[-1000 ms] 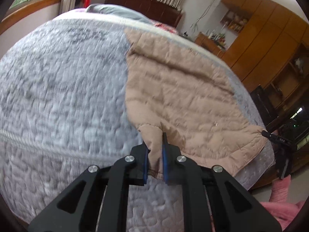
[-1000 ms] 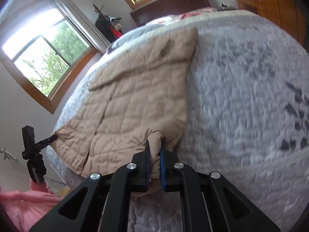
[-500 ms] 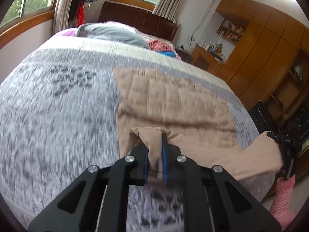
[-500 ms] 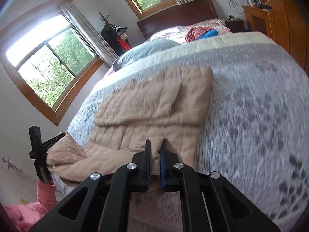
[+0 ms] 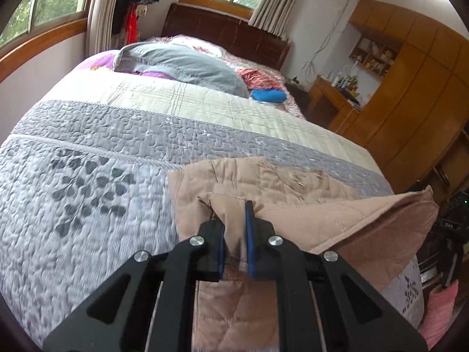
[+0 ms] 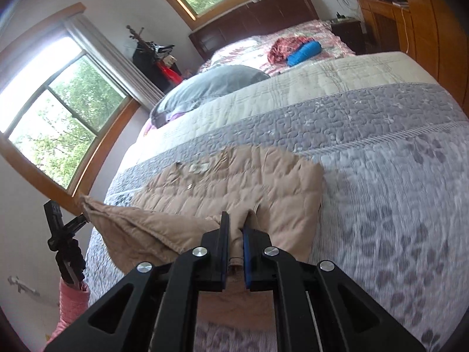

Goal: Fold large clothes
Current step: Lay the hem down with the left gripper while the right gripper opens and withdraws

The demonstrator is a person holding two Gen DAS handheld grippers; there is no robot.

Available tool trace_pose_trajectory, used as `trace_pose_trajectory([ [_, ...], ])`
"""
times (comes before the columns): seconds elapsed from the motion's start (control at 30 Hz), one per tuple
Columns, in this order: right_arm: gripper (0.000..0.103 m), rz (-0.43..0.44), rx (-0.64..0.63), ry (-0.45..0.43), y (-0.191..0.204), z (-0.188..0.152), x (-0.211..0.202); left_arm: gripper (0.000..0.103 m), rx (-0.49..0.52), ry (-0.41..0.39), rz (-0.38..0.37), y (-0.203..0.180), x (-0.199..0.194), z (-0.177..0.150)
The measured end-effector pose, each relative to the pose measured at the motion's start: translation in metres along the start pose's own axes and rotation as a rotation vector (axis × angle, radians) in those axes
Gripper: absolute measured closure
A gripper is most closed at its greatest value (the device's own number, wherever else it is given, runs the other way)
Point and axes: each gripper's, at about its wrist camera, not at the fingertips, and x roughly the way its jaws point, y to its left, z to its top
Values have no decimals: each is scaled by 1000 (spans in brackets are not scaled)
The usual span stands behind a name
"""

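A tan quilted coat [image 5: 293, 182] lies on the grey patterned bedspread [image 5: 88, 176] near the foot of the bed. My left gripper [image 5: 235, 220] is shut on the coat's near left edge and holds it lifted above the bed. My right gripper [image 6: 235, 228] is shut on the coat's [image 6: 240, 182] near right edge, also lifted. The raised hem hangs slack between the two grippers and sags over the part that still lies flat. The other gripper [image 5: 453, 226] shows at the far right of the left wrist view, and at the far left [image 6: 55, 223] of the right wrist view.
A grey pillow [image 5: 181, 64] and a blue bundle [image 5: 268, 95] lie near the dark headboard [image 5: 228, 38]. Wooden wardrobes [image 5: 410, 102] stand along the bed's right side. Windows [image 6: 58, 111] line the left wall. Pink fabric [image 5: 439, 314] lies below the bed's foot.
Both grippers have lifted the coat's near edge and carried it forward towards the headboard. The coat now lies doubled, with less of it flat on the bed.
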Motion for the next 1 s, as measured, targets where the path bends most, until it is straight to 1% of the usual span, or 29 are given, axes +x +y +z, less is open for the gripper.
trace_pose_trajectory([
  [0.13,95,-22,34,44,-17,24,36,93,-29,40,23,9,42,16],
  [0.3,95,-47,80,100,-38,45,80,93,-81,117,54,25,99,30],
  [0.43,95,-68,107,140,-53,54,109,93,-79,178,83,30,136,33],
  [0.53,95,-78,129,169,-65,54,128,91,-85,202,88,34,151,33],
  [0.67,94,-62,161,183,-76,53,138,89,-105,225,75,39,159,36],
  [0.73,89,-16,189,171,-82,52,134,88,-129,237,46,43,156,39],
  [0.8,80,41,226,144,-88,52,122,87,-164,243,3,49,149,44],
  [0.83,75,52,235,130,-89,53,117,85,-189,245,-28,54,142,46],
  [0.87,60,38,238,102,-91,53,109,84,-208,245,-53,56,136,48],
  [0.9,57,11,228,60,-91,54,97,82,-230,239,-84,59,127,49],
  [0.93,57,18,220,42,-91,55,90,81,-246,230,-118,61,118,50],
  [0.97,57,42,216,29,-90,52,83,79,-251,221,-135,62,111,50],
  [1.0,57,51,212,19,-89,48,76,74,-253,205,-141,64,101,50],
])
